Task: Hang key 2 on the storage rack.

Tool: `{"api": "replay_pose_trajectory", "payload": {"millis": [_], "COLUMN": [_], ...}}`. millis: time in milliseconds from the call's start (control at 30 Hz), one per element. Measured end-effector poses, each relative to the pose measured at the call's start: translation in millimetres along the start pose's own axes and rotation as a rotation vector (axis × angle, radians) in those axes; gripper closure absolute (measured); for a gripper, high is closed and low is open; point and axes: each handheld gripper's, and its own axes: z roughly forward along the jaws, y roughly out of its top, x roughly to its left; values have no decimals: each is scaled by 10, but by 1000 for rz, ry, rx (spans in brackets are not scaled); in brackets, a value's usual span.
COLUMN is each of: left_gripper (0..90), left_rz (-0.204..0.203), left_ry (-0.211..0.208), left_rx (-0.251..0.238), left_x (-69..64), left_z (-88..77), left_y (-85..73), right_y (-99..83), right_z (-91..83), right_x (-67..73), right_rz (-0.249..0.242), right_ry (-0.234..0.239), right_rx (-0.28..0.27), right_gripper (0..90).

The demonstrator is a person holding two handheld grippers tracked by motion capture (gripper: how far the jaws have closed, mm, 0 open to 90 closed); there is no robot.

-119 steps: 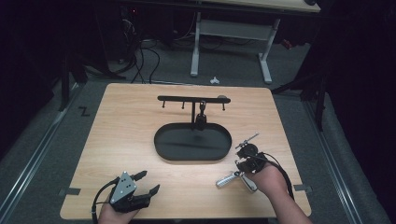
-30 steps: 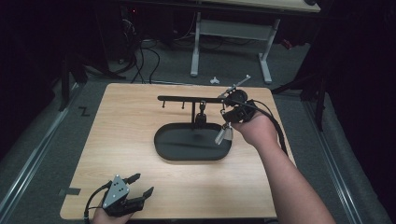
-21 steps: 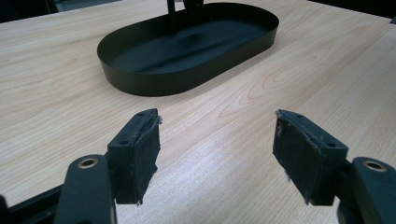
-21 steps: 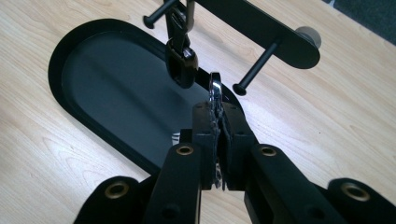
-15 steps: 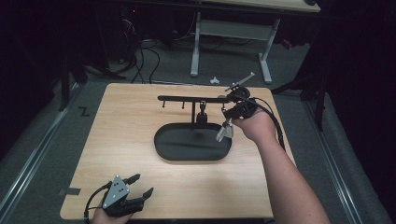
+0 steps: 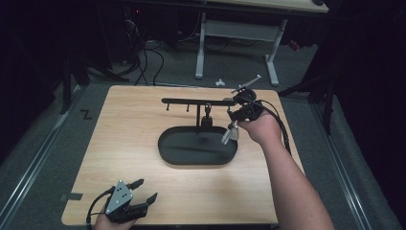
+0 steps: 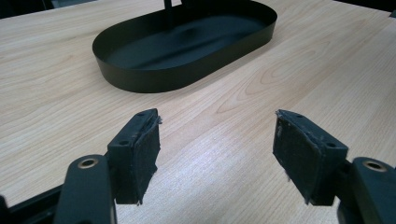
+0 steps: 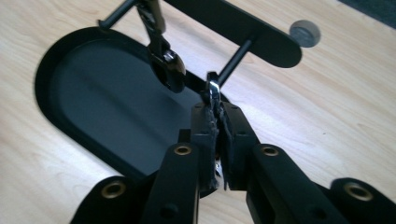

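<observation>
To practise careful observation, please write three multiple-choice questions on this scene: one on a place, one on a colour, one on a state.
1. Where does the left gripper rest?
A. Over the tray
B. At the near left corner of the table
C. On the rack's bar

2. What colour is the oval tray?
A. Black
B. White
C. Red

3. What is between the right gripper's pads?
A. Nothing
B. A cable
C. A small silver wrench

Answers:
1 B: the left gripper lies by the table's near left corner.
2 A: the tray has a black wall and floor.
3 C: the right gripper pinches the wrench, though its jaws have just been opening slightly.
</observation>
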Motion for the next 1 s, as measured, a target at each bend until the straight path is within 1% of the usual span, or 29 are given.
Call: {"api": "replay_pose_trajectory", "payload": {"millis": [67,133,167,300,333,367,433,533,667,733,867,1000], "left_gripper": [322,322,322,322,322,322,322,322,322,322,322,322], "left_rz": [0,0,0,0,1,3,5,6,7,5,2,7], "left_ry": [-2,-1,-1,0,-1,-2,-3,-2,1,-1,-1,-5], "left_rx": [3,1,1,-2,1,3,4,5,5,6,3,7], "left_x": [2,3,3,-4,-5,-4,-6,-8,-11,-5,0,-10], "left_z": [-3,-2,-2,5,6,7,8,7,8,7,9,19], "left_y": [1,1,1,3,3,4,3,3,2,3,3,6], "right_y": [-8,-17,-22,-55,-66,-77,-93,-108,-110,-109,-150,-250], "right_z": [20,29,30,42,49,58,75,112,161,187,246,305], "right_x": [-13,-21,-22,-18,-16,-14,-2,27,65,72,92,108], "right_rz": [9,10,16,17,15,10,14,19,14,14,21,23], "right_ry": [-12,-31,-33,-39,-39,-41,-37,-44,-70,-71,-61,-53], "right_rx": [1,-10,-11,-16,-15,-16,-20,-38,-52,-55,-47,-39], "right_gripper": [819,820,820,808,790,756,680,623,656,655,629,582]}}
